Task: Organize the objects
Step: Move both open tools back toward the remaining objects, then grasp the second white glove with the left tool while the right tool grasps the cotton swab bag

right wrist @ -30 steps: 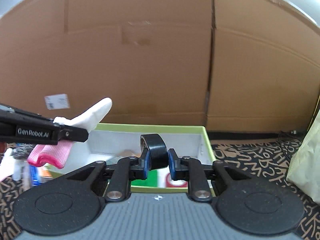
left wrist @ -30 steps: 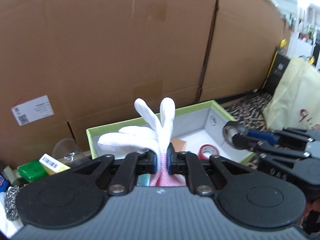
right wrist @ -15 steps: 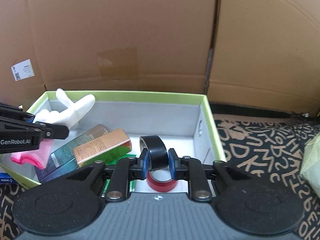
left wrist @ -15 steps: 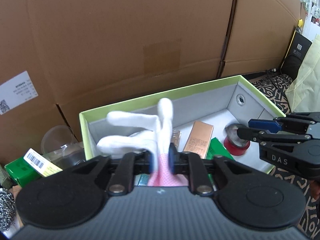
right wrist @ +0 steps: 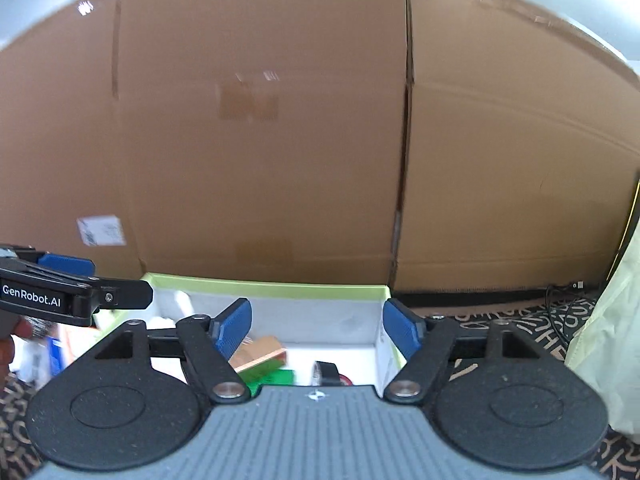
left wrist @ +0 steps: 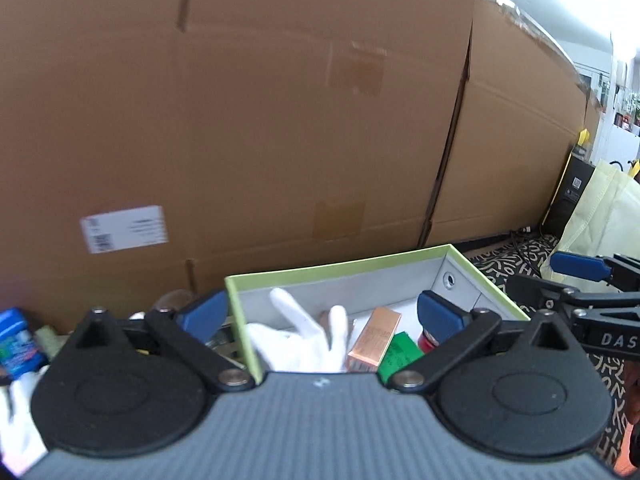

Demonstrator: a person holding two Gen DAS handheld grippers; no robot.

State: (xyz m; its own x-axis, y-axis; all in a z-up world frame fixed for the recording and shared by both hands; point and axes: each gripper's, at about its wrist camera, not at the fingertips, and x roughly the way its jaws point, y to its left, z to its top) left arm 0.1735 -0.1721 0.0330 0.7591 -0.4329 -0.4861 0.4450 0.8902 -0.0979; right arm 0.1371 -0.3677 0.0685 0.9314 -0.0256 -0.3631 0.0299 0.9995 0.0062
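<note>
A green-rimmed box (left wrist: 340,266) with grey inner walls stands against the cardboard wall; it also shows in the right wrist view (right wrist: 264,285). The white glove (left wrist: 308,344) lies inside it at the left, beside a copper carton (left wrist: 374,340) and a green packet (left wrist: 400,354). The black tape roll (right wrist: 326,372) rests in the box by a red roll (right wrist: 346,381). My left gripper (left wrist: 320,316) is open and empty above the box's near side. My right gripper (right wrist: 316,326) is open and empty above the box.
Tall cardboard sheets (left wrist: 280,120) stand right behind the box. A blue container (left wrist: 16,342) and white cloth (left wrist: 18,416) lie left of the box. A pale yellow bag (left wrist: 600,216) stands at the right on a patterned cloth (right wrist: 500,320).
Both grippers have opened: the left let the white glove drop into the box, the right let go of the black tape roll. Both have lifted and tilted up toward the cardboard.
</note>
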